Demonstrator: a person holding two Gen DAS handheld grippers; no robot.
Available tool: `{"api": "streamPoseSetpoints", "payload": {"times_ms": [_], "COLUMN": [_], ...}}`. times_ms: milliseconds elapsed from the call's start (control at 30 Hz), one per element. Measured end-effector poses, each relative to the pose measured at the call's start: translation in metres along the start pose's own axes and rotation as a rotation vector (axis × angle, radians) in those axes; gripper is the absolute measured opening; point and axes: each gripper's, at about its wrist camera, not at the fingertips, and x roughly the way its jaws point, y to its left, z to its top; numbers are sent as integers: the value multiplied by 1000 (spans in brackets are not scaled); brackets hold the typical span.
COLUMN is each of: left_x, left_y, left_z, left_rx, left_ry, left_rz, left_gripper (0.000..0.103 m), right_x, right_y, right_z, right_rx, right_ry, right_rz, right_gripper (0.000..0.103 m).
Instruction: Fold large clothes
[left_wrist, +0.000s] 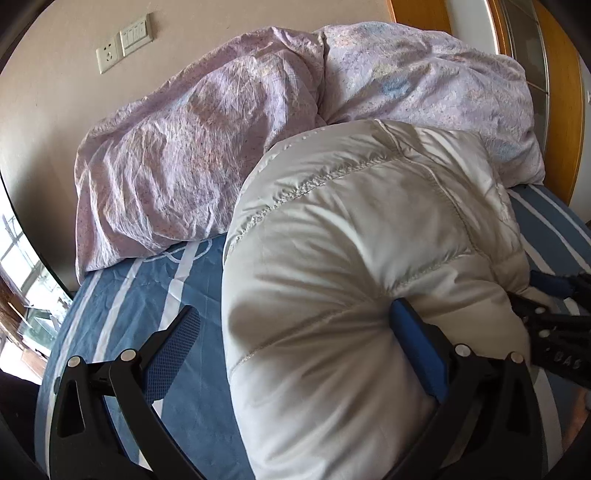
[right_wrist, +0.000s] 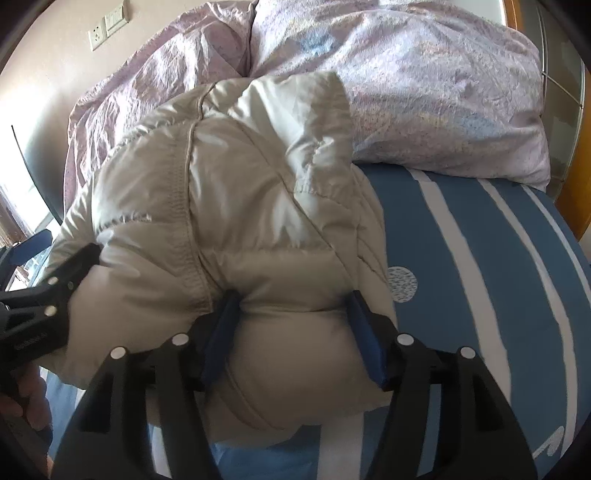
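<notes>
A puffy cream-white down jacket (left_wrist: 351, 240) lies bunched on the bed, quilted seams running across it. My left gripper (left_wrist: 295, 314) stands wide open. Its right finger (left_wrist: 417, 347) digs into a fold of the jacket, while its left finger (left_wrist: 173, 350) hovers free over the sheet, apart from the jacket's edge. In the right wrist view the jacket (right_wrist: 240, 203) is a rounded bundle, and my right gripper (right_wrist: 295, 299) has both blue pads pressed into its near end. The right gripper's black frame (left_wrist: 554, 332) shows at the jacket's right side.
A blue sheet with white stripes (right_wrist: 480, 258) covers the bed. A crumpled lilac duvet (left_wrist: 184, 147) is heaped behind the jacket against the wall. A socket and switch (left_wrist: 122, 44) are on the wall. Wooden furniture (right_wrist: 569, 192) stands at the right, a window (left_wrist: 22, 277) at the left.
</notes>
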Motion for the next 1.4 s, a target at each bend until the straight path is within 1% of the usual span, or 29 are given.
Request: {"api": "streamPoseSetpoints", "payload": {"times_ms": [33, 100, 133, 200, 233, 267, 300, 333, 400, 467, 533, 600, 633, 700, 800, 900, 1000, 1167, 1233, 1300, 1400], "left_x": [-3, -6, -6, -2, 1, 4, 7, 8, 3, -6, -18, -25, -29, -36, -48, -61, -76, -93, -101, -109, -119], "left_y": [3, 9, 12, 16, 17, 18, 17, 16, 15, 14, 11, 12, 12, 15, 18, 20, 21, 20, 19, 20, 23], "left_z": [0, 1, 0, -1, -1, -2, -2, -2, -1, -2, -4, -4, -4, -4, -5, -8, -11, -20, -25, -30, -36], "left_rx": [-11, -27, -36, -63, -80, -95, -104, -98, -94, -77, -49, -43, -45, -55, -69, -74, -80, -101, -107, -117, -128], "left_ry": [6, 12, 19, 34, 46, 55, 60, 58, 57, 41, 10, 2, 2, -2, -16, -25, -41, -27, -7, 4, 14], "left_rz": [-7, -30, -43, -73, -94, -111, -119, -114, -102, -86, -54, -35, -33, -37, -37, -16, -23, -47, -42, -38, -9], "left_gripper": [102, 102, 102, 102, 102, 102, 102, 102, 102, 102, 102, 102, 102, 102, 102, 102, 102, 102, 102, 102, 102], "right_x": [-6, -25, -30, -25, -17, -10, -1, 4, 7, -2, -18, -32, -38, -55, -71, -86, -100, -116, -122, -128, -135], "right_y": [1, 4, 5, 7, 6, 5, 2, 0, -11, -14, -10, -2, -1, 5, 9, 6, 7, 16, 17, 19, 20], "right_z": [0, -2, -4, -7, -9, -10, -10, -9, -8, -9, -11, -12, -12, -13, -12, -13, -17, -27, -31, -36, -41], "right_rx": [0, -19, -28, -32, -29, -24, -13, -3, 53, 67, 37, 11, 5, -11, -20, -1, 3, -14, -15, -18, -18], "right_ry": [-10, -48, -51, -16, 6, 19, 27, 32, 55, 49, 11, -22, -40, -92, -123, -143, -149, -117, -115, -107, -87], "right_rz": [-3, -2, 2, -5, -9, -12, -22, -27, 8, 9, -45, -89, -98, -128, -162, -162, -143, -140, -134, -151, -164], "right_gripper": [59, 59, 59, 59, 62, 70, 75, 83, 84, 85, 88, 95, 101, 101, 101, 101, 101, 101, 101, 101, 101]}}
